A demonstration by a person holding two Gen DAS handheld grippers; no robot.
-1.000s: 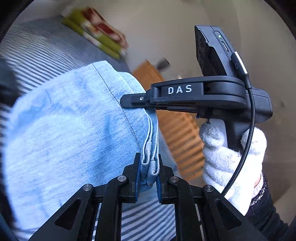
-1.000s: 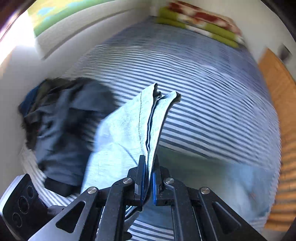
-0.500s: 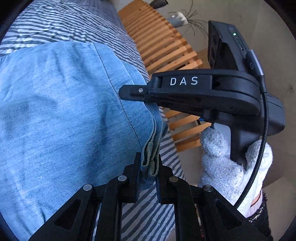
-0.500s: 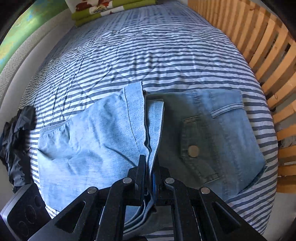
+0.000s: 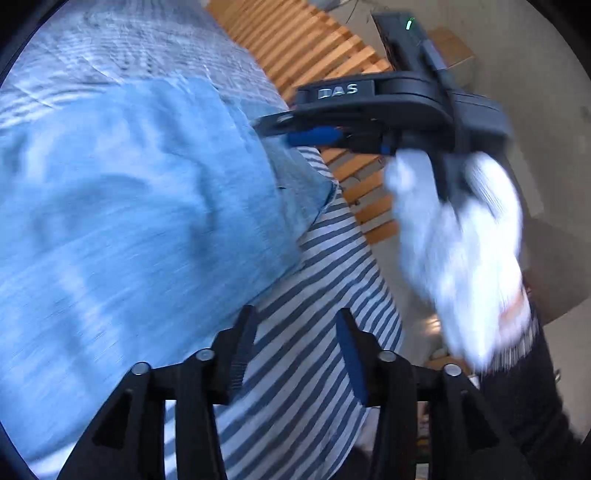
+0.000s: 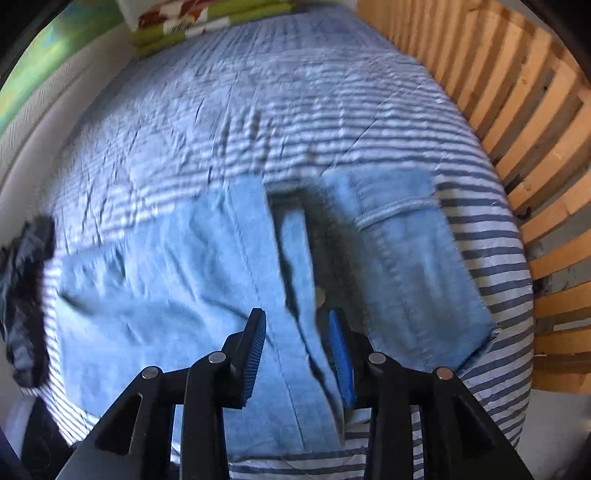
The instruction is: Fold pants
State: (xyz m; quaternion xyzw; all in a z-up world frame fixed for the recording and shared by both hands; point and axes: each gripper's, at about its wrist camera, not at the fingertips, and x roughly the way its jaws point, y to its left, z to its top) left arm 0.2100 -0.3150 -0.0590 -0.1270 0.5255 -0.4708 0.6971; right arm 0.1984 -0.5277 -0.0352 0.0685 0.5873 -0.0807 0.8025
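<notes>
Denim fills most of both views: the light blue pants (image 6: 192,295) lie folded on the striped bed sheet (image 6: 258,110), no longer clamped by either tool. In the right wrist view the right gripper (image 6: 297,354) points steeply down over the fold, its fingers (image 6: 255,350) apart and opening; the doubled cloth edge runs beneath the gap, from about 12 o'clock of the fingers toward 6 o'clock, but the pads do not press on it. A back pocket (image 6: 406,240) of the pants shows at roughly 1 o'clock from the gripper, near the sheet's right edge. A wooden slatted frame (image 6: 517,129) curves along the 2 to 4 o'clock side of the bed. A dark heap of clothing (image 6: 26,295) sits at 9 o'clock at the bed's edge, and a folded green and red patterned blanket (image 6: 192,22) lies at 12 o'clock.

In the left wrist view the left gripper (image 5: 295,350) also has its fingers (image 5: 243,343) apart and opening, with only striped sheet between them; the pants (image 5: 129,221) spread from 9 to 12 o'clock. The right gripper (image 5: 306,134) appears at 1 o'clock, gripped by a white-gloved hand (image 5: 461,251), blurred.
</notes>
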